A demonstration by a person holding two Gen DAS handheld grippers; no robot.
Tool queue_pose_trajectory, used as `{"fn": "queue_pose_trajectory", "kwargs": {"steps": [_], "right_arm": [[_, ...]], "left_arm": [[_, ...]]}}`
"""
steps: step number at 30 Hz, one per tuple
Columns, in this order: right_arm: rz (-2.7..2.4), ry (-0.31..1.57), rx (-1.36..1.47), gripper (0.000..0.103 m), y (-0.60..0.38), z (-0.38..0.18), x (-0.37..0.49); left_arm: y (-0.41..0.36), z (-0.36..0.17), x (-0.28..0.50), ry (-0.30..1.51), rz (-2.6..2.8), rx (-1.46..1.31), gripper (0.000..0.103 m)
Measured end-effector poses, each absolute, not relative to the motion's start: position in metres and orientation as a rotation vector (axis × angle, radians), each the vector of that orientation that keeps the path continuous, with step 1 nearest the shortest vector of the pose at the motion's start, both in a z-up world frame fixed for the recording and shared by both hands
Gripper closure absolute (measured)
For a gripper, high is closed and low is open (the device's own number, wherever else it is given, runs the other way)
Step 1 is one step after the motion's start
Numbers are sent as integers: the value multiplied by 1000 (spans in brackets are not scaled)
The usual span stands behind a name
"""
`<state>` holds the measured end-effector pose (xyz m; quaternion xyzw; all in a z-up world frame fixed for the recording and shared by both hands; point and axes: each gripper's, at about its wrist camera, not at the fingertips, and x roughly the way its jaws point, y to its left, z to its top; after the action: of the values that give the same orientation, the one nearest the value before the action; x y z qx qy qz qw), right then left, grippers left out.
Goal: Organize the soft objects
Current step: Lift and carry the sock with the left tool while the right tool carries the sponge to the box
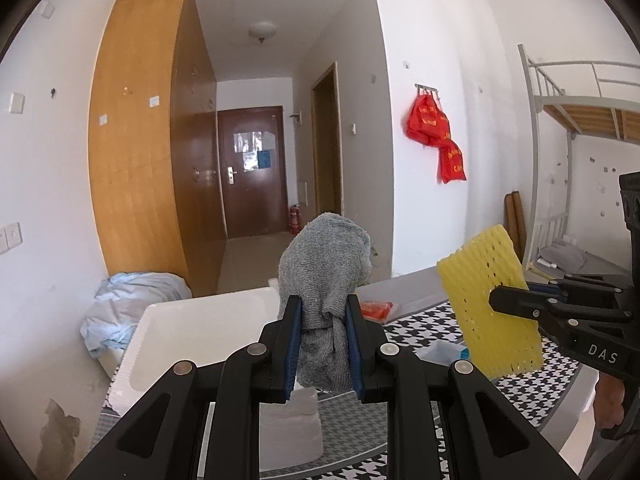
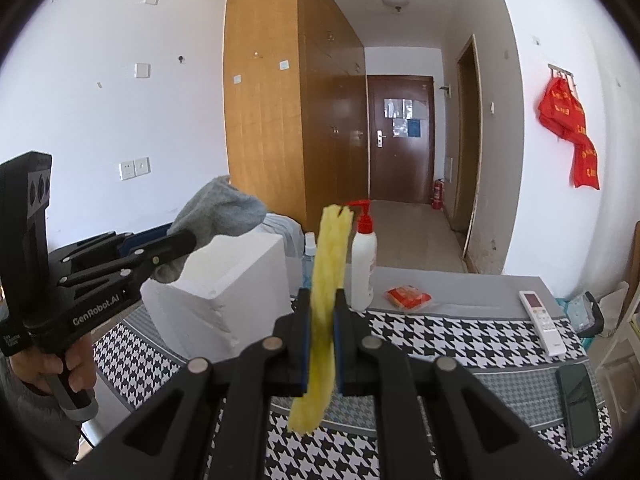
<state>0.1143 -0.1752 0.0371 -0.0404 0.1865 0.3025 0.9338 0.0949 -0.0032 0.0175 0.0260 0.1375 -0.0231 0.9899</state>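
Note:
My left gripper is shut on a grey knitted cloth and holds it up in the air above the white foam box. From the right wrist view the left gripper and the cloth hang left of centre, over the box. My right gripper is shut on a yellow foam net sleeve, seen edge-on and held upright above the table. In the left wrist view the right gripper and the sleeve are at the right.
The table has a black-and-white houndstooth cover. On it stand a white pump bottle with a red top and a clear bottle, with a red packet, a white remote and a dark phone.

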Motion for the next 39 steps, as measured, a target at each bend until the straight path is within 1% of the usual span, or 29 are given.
{"fn": "queue_pose_trajectory", "kwargs": {"steps": [19,39], "right_arm": [[661,366,-108,91,-154,44,118],[757,353,-117,91,-113,52,121]], "left_arm": [[5,21,94,267,15,37,81],[37,25,98,278,90,19,81]]}}
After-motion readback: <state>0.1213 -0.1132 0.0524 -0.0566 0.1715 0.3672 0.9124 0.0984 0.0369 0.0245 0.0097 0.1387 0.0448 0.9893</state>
